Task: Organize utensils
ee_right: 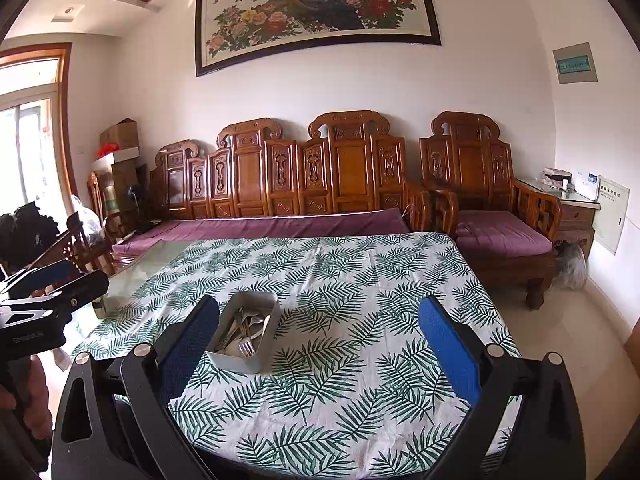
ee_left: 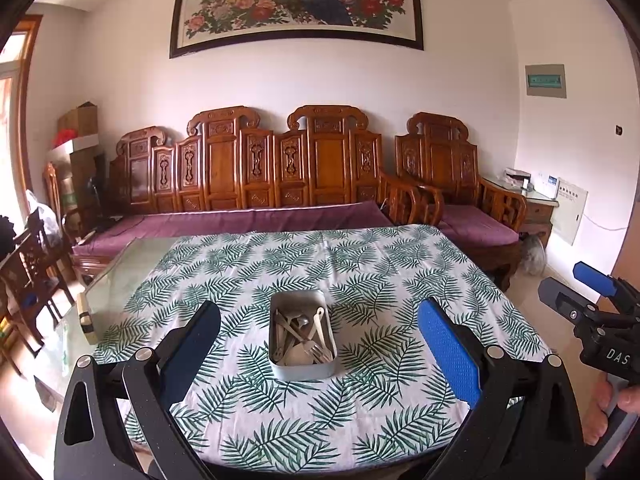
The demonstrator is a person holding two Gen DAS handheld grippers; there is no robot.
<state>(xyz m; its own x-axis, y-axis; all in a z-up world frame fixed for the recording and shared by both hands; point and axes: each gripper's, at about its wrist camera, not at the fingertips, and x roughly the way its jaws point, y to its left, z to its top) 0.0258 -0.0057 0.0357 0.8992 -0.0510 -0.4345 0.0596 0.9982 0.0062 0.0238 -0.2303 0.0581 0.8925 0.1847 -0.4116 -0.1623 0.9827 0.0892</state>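
Note:
A small rectangular metal tin [ee_left: 280, 368] stands in the middle of the leaf-print tablecloth [ee_left: 360, 272]. Inside lie several utensils [ee_left: 302, 336]: white plastic pieces, a metal fork and a spoon. My left gripper [ee_left: 320, 320] hovers open above the table's near side, the tin showing between its blue pads. In the right wrist view the same tin [ee_right: 236, 360] with its utensils [ee_right: 242, 334] sits left of centre, beside the left finger of my right gripper [ee_right: 320, 320], which is open and holds nothing. The right gripper [ee_left: 596, 304] also shows off the table's right edge.
A glass table edge [ee_left: 116, 268] is bare left of the cloth, with a small cream object [ee_left: 86, 318] on it. A carved wooden sofa [ee_left: 256, 172] with purple cushions runs behind the table. Dark wooden chairs [ee_left: 28, 276] stand at left. A hand [ee_left: 628, 400] holds the right gripper's handle.

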